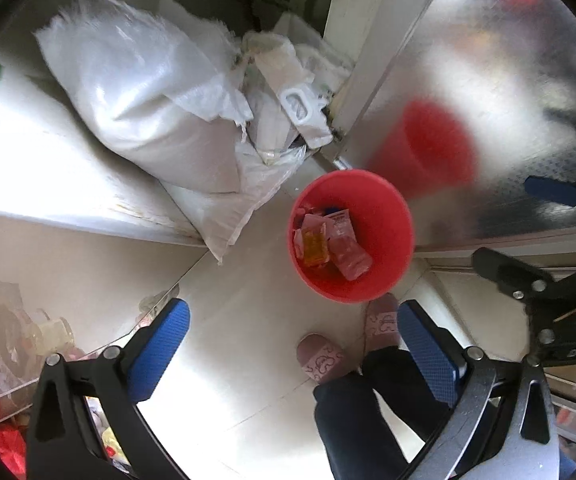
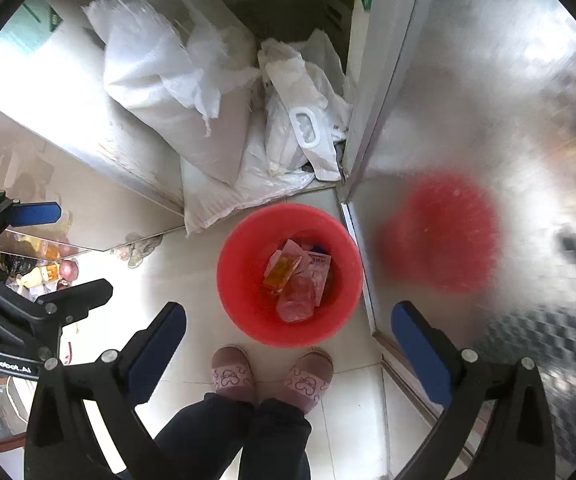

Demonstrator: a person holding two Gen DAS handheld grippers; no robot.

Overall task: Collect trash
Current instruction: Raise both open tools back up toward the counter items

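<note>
You are holding both tongs wide apart and empty: the left tongs [image 1: 294,354] and the right tongs [image 2: 288,354] are pointing straight down over the pale tiled floor [image 2: 183,276]. The round red plastic bucket [image 2: 243,300] is sitting below them, holding crumpled pink and orange wrappers [image 2: 294,280], just beyond your pink slippers [image 2: 231,372].

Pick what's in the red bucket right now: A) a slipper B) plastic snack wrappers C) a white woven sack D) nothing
B: both wrist views show crumpled plastic wrappers, pinkish and orange, lying at the bottom of the red bucket; the white woven sacks are piled behind it on the floor, and the slippers stand in front of it.
</note>
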